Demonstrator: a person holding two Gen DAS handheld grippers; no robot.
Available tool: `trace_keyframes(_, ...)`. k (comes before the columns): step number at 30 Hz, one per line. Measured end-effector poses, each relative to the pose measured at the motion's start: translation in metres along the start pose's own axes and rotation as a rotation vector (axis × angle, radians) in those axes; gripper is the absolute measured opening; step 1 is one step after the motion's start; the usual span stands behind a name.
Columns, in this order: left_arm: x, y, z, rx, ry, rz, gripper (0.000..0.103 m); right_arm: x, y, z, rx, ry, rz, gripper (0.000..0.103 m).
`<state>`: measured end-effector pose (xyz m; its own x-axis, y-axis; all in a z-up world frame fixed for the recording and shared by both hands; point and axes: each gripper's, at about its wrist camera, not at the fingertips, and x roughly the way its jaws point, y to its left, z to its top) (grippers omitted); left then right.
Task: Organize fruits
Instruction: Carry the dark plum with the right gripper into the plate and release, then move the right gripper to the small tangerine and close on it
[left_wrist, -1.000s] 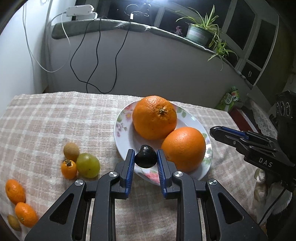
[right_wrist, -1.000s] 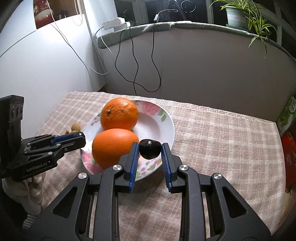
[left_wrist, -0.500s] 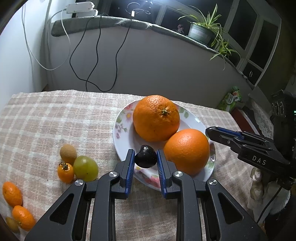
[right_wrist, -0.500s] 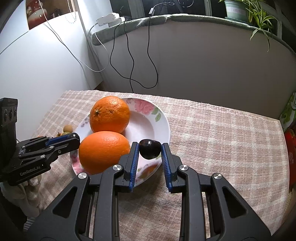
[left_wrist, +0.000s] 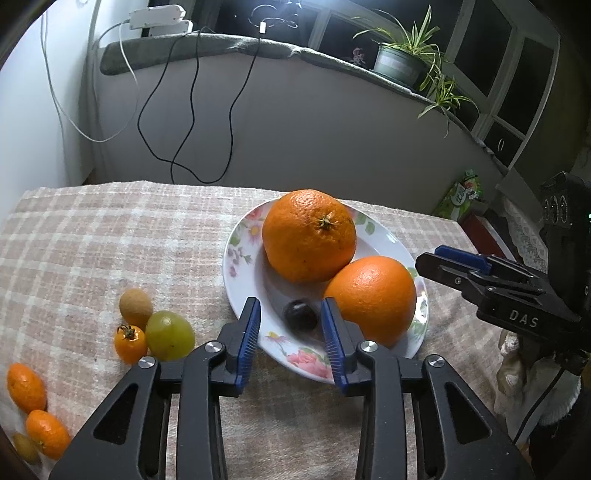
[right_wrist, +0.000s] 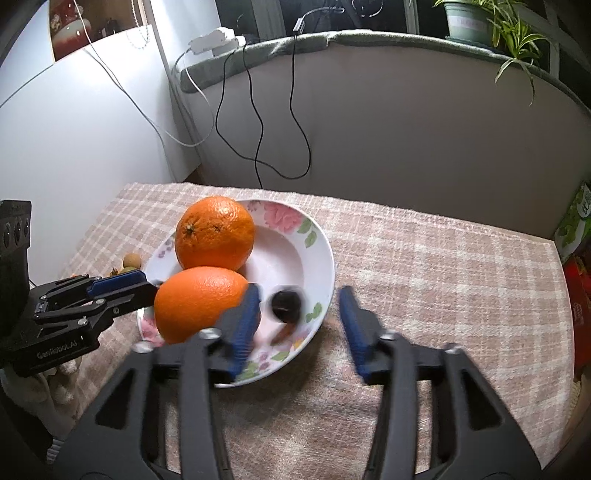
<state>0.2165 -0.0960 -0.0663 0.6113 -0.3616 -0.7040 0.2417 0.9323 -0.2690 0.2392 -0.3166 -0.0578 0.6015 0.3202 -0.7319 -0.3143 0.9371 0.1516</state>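
So the plate (left_wrist: 240, 254) sits mid-bench (left_wrist: 110, 236) with two oranges in it, one (left_wrist: 308, 234) behind the other (left_wrist: 371, 293). A small plum (left_wrist: 300, 314) lies in the plate in front of them. Left of the plate there's a cluster of little fruits (left_wrist: 155, 326) on the bench, and more (left_wrist: 33, 410) at the near left edge.

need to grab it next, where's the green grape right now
Left wrist view, lower left: the green grape lies on the checked cloth left of the plate, touching the small orange tomato and just below the brown fruit.
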Motion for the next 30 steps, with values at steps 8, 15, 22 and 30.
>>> trace_keyframes(8, -0.004, -0.001, -0.001, 0.004, -0.004, 0.002, 0.033, -0.007, 0.001, 0.002, 0.006, -0.015, -0.001, 0.065)
trace_keyframes(15, -0.014, 0.000, -0.003, -0.003, -0.017, 0.001, 0.033, -0.014, 0.008, 0.002, 0.000, -0.023, -0.008, 0.069)
trace_keyframes(22, -0.029, 0.000, -0.007, -0.006, -0.037, 0.001, 0.033, -0.023, 0.020, 0.001, -0.014, -0.021, 0.001, 0.073)
trace_keyframes(30, -0.051, 0.009, -0.013, -0.027, -0.063, 0.013, 0.033, -0.039, 0.043, -0.001, -0.050, -0.045, 0.018, 0.079)
